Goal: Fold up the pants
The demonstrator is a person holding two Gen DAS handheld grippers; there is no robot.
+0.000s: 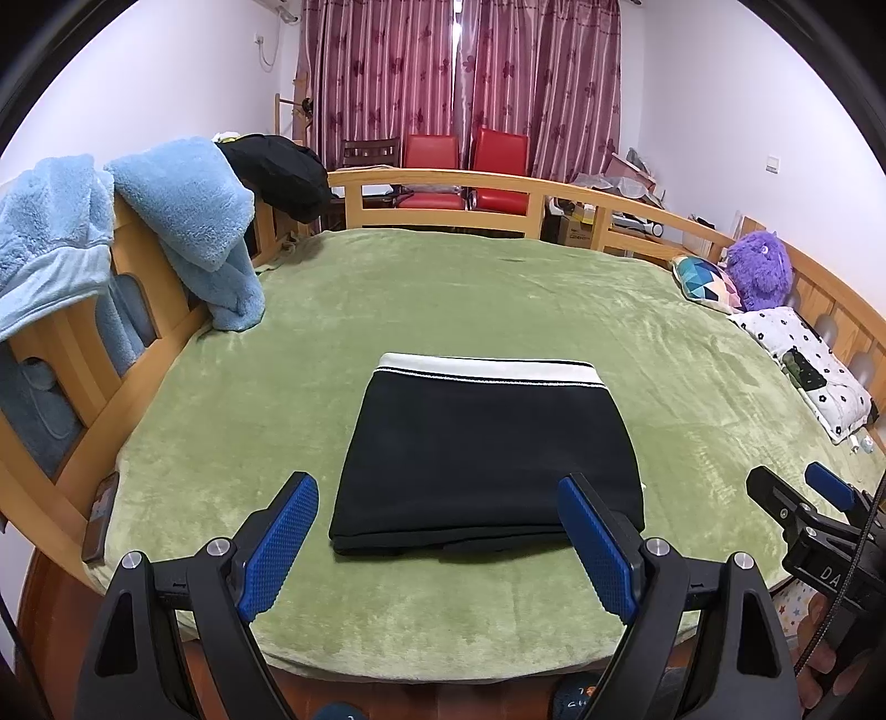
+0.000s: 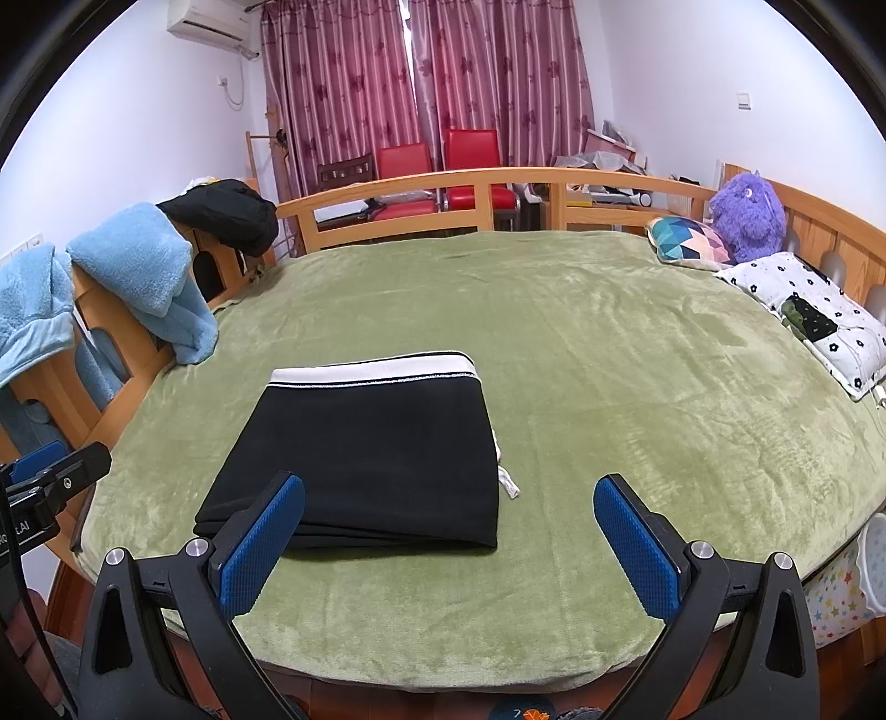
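Nearest the lens, blue-padded fingers spread wide apart with nothing between them: left tool (image 1: 437, 545) poised above the near edge of the bed, right tool (image 2: 448, 545) likewise spread and empty just to its right. Folded black pants (image 1: 487, 459) lying flat on the green blanket (image 1: 443, 299), a compact rectangle with the white waistband (image 1: 487, 366) on the far side and the folded edge toward the tools. Pants apart from both tools, touched by neither. White drawstring (image 2: 508, 482) poking out at the right edge of the pants. Around the blanket, a wooden bed frame (image 1: 443, 180) with railings. Draped over the left rail, light blue fleece garments (image 1: 188, 216), and further along, a black garment (image 1: 279, 169). At the right side of the bed, a geometric-patterned cushion (image 2: 689, 238), a purple plush toy (image 2: 747, 216) and a white flower-print pillow (image 2: 814, 310). Beyond the far rail, two red chairs (image 1: 465, 166) before maroon flowered curtains (image 1: 459, 72). High on the left wall, an air conditioner (image 2: 207, 19).
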